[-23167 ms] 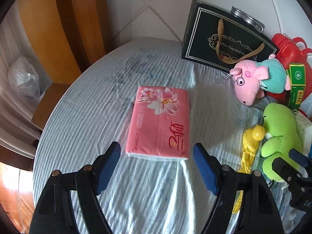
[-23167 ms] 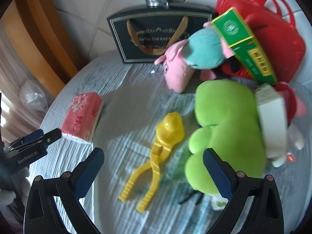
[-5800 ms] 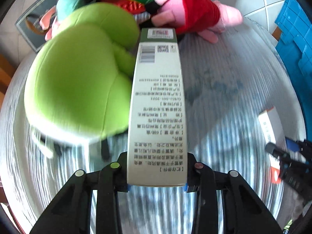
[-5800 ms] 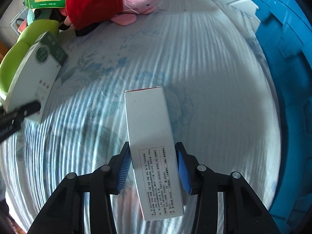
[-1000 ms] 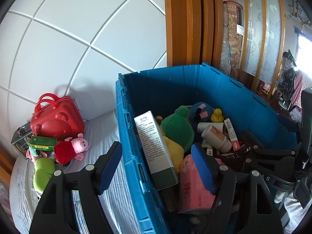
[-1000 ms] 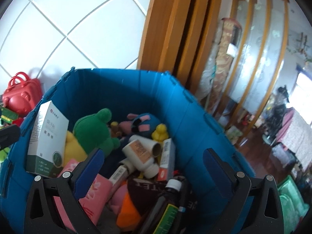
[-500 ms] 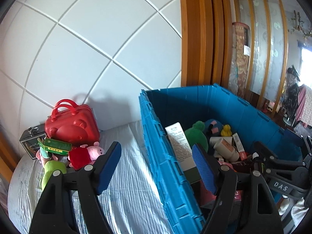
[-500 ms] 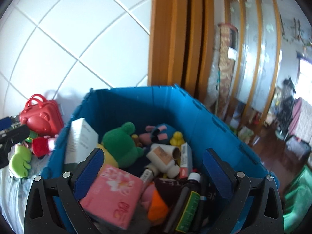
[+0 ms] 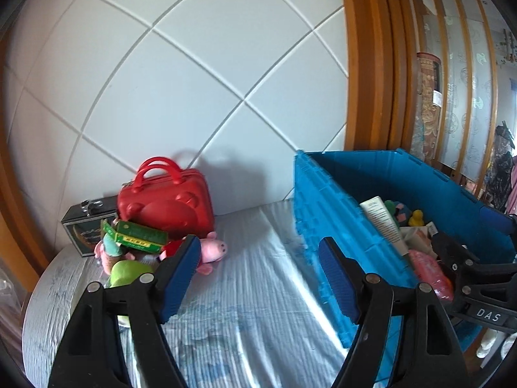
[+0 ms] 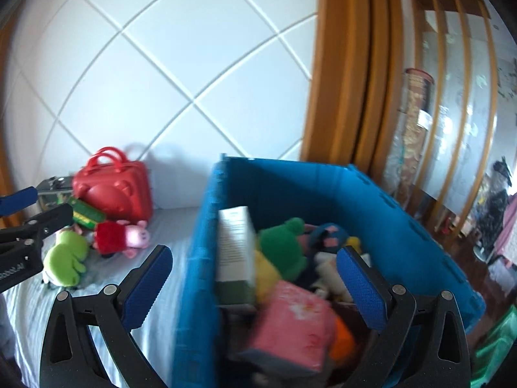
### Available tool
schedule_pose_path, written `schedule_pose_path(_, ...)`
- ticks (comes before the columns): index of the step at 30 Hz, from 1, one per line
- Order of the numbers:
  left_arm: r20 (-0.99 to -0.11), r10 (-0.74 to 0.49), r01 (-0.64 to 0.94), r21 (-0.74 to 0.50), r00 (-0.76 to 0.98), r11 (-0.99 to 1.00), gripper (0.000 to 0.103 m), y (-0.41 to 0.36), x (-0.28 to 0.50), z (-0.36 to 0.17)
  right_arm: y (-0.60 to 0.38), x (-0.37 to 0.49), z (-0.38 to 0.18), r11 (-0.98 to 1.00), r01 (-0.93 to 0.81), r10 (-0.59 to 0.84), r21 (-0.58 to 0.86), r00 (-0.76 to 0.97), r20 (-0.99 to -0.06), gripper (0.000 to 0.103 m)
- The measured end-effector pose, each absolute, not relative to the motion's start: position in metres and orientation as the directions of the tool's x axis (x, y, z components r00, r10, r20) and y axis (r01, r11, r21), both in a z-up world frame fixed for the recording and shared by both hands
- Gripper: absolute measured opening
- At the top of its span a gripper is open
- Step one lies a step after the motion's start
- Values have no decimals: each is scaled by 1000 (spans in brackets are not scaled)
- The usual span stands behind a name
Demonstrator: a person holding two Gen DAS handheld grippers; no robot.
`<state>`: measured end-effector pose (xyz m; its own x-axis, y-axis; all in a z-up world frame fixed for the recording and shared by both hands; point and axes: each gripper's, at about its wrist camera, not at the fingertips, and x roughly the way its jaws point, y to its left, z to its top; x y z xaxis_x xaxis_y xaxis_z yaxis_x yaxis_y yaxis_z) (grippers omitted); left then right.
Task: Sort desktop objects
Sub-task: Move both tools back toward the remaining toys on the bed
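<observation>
Your blue crate (image 10: 323, 200) stands at the right end of the table, already packed: a white carton with a green base (image 10: 234, 255) leans upright against its left wall, a dark green frog plush (image 10: 284, 242) sits just beside it, and a pink tissue pack (image 10: 290, 323) lies at the near end, blurred in the right wrist view. A small yellow duck (image 9: 416, 217) shows deeper inside.

Your right gripper (image 10: 253, 287) hangs over the crate's near left corner with its blue pads spread wide and nothing between them. Your left gripper (image 9: 258, 278) is likewise released and empty, held above the striped tablecloth (image 9: 252, 291) with its right pad in front of the crate's outer wall.

Still on the table, well apart from the crate, you have a cluster against the white tiled wall (image 9: 181, 80): a red bear-faced case (image 9: 166, 207), a green carton (image 9: 139, 236) resting across the toys in front of it, a pink pig plush in a red dress (image 10: 119, 236), a lime green plush (image 10: 66, 257), and a dark gift bag (image 9: 85, 229) at the far left.
</observation>
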<state>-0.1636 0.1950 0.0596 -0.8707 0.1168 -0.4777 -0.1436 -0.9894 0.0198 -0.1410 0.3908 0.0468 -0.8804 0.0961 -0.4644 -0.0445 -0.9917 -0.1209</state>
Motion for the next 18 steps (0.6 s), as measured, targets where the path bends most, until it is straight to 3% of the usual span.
schedule_pose_path(18, -575, 18, -11, -15, -818, -1000, 75, 41, -186, 11, 233, -172, 25, -984, 115, -22, -138, -839, -544, 103)
